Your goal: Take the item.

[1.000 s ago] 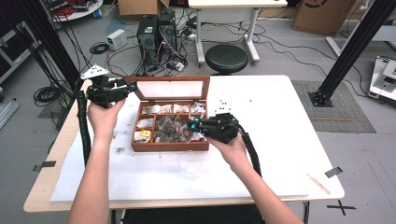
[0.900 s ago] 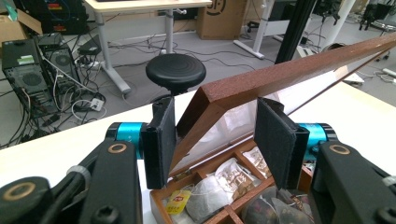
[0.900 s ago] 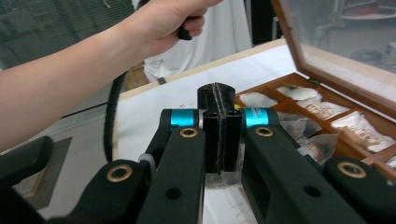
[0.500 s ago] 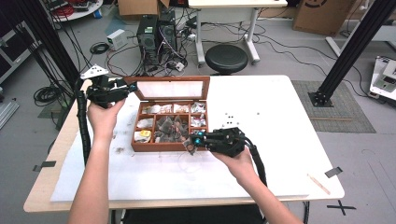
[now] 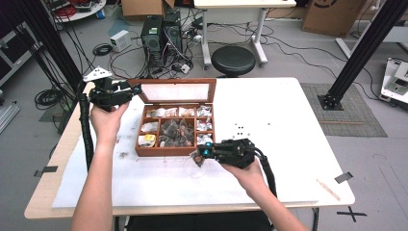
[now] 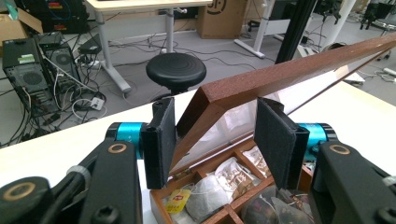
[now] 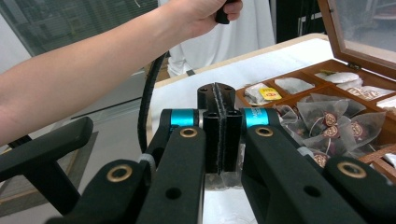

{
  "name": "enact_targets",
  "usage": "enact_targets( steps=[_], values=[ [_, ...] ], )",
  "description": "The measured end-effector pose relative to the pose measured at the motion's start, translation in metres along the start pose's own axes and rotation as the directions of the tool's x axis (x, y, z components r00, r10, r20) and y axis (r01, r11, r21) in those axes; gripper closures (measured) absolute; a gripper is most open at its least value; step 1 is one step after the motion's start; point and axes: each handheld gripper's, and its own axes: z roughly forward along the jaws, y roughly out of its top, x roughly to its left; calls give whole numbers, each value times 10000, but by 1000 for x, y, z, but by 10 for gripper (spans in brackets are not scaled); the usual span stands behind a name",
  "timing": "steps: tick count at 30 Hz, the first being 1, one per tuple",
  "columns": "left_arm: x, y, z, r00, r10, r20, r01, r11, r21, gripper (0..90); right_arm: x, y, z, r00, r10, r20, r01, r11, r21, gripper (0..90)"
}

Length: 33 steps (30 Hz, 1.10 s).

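Observation:
An open wooden tea box (image 5: 140,144) holds several tea bags in compartments. Its glass lid (image 5: 178,92) stands upright. My left gripper (image 5: 136,89) is at the lid's left corner. In the left gripper view the lid's wooden frame (image 6: 280,74) runs between the pads, which are partly closed on it, with the left pad (image 6: 161,140) against the wood. My right gripper (image 5: 198,158) hovers just in front of the box's near right corner. It is shut on a translucent tea bag (image 5: 196,161), which hangs below the closed pads (image 7: 219,179). The box (image 7: 299,74) lies to the right in the right gripper view.
A white cloth (image 5: 269,120) covers the table, with small dark specks (image 5: 238,130) on it. Behind the table stand a black stool (image 5: 233,58) and computer towers (image 5: 161,31) among cables. A black frame post (image 5: 356,53) rises at the right. The person's left forearm (image 7: 93,70) crosses the right gripper view.
My right gripper has come away from the box's right compartments toward the near edge, carrying the tea bag. The left gripper and lid have stayed put.

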Motion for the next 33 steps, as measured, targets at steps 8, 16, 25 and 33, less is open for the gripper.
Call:
enact_targets(
  steps=[8, 16, 25, 33],
  values=[
    [0, 0, 0, 10000, -1, 36, 1, 10000, -14, 488, -1, -5, 3, 9999, 27, -144, -25, 9999, 129, 900],
    [0, 0, 0, 10000, -8, 26, 8, 10000, -6, 488, 0, -11, 6, 9998, 55, -185, -48, 9993, 358, 900],
    [0, 0, 0, 10000, -9, 23, 9, 10000, -10, 488, -1, -15, 11, 9996, 165, -231, -152, 9984, 548, 900],
    [0, 0, 0, 10000, -3, 11, 3, 10000, -28, 488, -4, -20, 15, 9995, 256, -189, -241, 9969, 751, 900]
  ],
)
